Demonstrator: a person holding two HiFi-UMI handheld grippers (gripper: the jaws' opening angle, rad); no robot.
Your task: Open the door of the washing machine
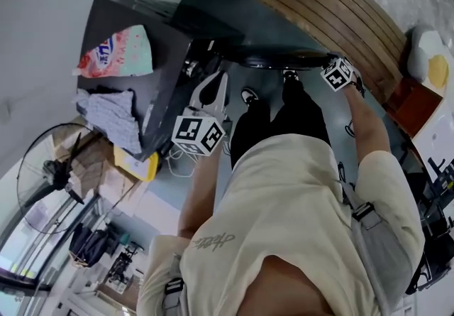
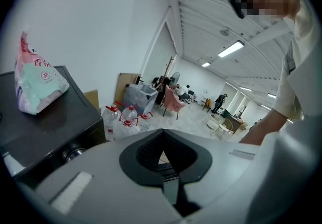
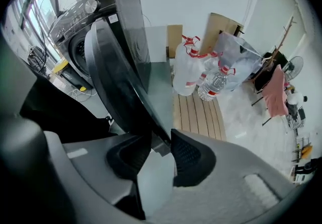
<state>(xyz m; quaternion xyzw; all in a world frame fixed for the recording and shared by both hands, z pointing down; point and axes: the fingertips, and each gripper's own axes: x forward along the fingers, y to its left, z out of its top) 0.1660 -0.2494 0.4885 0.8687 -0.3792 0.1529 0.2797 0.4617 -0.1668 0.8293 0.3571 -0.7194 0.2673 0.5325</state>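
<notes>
White-walled room, pale floor, strip lights overhead; against the wall a dark washing machine [image 1: 113, 13], beside a slatted wooden platform [image 1: 333, 9].

Door [image 3: 115, 82] open, well out from the machine's front. Free rim low between the pads of the right gripper [image 3: 161, 140], clamped there with one pad on each face. Left gripper [image 2: 162, 135] well apart from the door, near the machine's front corner, pads together on nothing.

On the machine's top: a pink-and-green detergent bag [image 1: 117, 52], sealed, and next to it a crumpled grey cloth [image 1: 110, 112]. Drum opening [image 3: 80, 49] dark behind the door, contents impossible to tell. By the wall past the platform, several clear water bottles [image 3: 191, 69] with red caps and handles.

Door upright, hinged side at the machine, free edge toward the right gripper. Edge-on in the head view, long line running out from the machine toward the right gripper; in the right gripper view, rim rising from the jaws up and left to the machine.
</notes>
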